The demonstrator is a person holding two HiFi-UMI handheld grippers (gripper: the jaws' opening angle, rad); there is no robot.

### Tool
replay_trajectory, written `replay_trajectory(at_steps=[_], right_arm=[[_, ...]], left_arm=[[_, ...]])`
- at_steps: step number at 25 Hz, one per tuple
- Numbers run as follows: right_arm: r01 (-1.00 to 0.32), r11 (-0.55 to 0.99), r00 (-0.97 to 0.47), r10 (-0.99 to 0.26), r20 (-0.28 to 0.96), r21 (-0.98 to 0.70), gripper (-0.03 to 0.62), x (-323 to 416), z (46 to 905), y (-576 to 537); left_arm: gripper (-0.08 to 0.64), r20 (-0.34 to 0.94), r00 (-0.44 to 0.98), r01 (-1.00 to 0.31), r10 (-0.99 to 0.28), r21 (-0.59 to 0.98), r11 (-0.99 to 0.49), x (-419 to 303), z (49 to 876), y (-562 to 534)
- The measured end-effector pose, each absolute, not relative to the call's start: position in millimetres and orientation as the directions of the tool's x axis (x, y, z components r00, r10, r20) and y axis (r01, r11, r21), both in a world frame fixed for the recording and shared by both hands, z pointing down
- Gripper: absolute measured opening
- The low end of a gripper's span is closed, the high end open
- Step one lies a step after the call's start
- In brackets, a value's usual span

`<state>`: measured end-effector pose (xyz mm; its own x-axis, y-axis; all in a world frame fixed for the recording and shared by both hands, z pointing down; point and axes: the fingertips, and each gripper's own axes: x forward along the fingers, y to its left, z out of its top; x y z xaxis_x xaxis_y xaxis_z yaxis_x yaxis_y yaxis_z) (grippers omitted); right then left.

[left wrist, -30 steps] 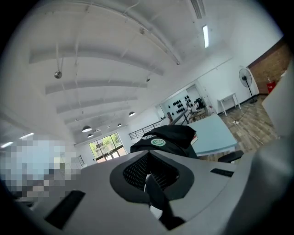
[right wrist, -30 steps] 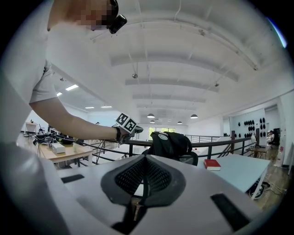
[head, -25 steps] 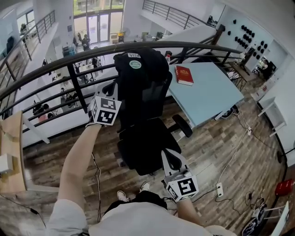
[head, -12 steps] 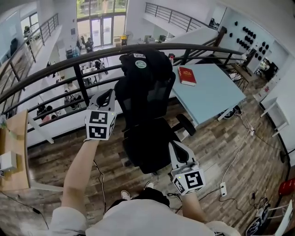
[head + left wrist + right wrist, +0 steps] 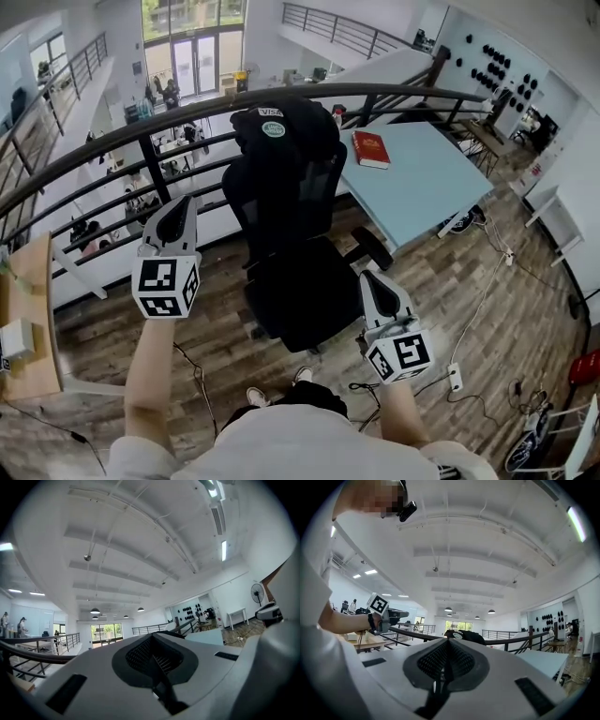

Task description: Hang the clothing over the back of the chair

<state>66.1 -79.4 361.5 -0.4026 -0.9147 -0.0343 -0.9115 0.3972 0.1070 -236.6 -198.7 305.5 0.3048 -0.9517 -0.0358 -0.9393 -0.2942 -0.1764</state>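
Left gripper (image 5: pixel 180 202) and right gripper (image 5: pixel 375 278), each with jaws closed on nothing, are held level on either side of the chair (image 5: pixel 298 281) and touch nothing. The black clothing (image 5: pixel 305 141) lies draped over the top of the chair's back (a round patch (image 5: pixel 274 129) faces up). The hanging appears complete; at most a tidying of the drape is left.
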Motion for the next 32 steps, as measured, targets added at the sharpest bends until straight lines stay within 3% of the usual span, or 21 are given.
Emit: replay_trajectory(at_steps=[11,32], right_arm=[[-0.922,0.371,-0.38,-0.922,-0.075,0.111,0.018,99.3,343.8,-103.0],[-0.936,0.345,-0.348,-0.936,-0.055,0.065,0.018,156.3,352.9,-148.7]], left_arm=[[0.021,-0.111,0.261,-0.957,-0.959,-0.163,-0.242,-250.5,297.9,-166.6],[0.021,-0.075,0.124,-0.981,-0.989,-0.162,-0.111,-276.0,323.1,-131.9]])
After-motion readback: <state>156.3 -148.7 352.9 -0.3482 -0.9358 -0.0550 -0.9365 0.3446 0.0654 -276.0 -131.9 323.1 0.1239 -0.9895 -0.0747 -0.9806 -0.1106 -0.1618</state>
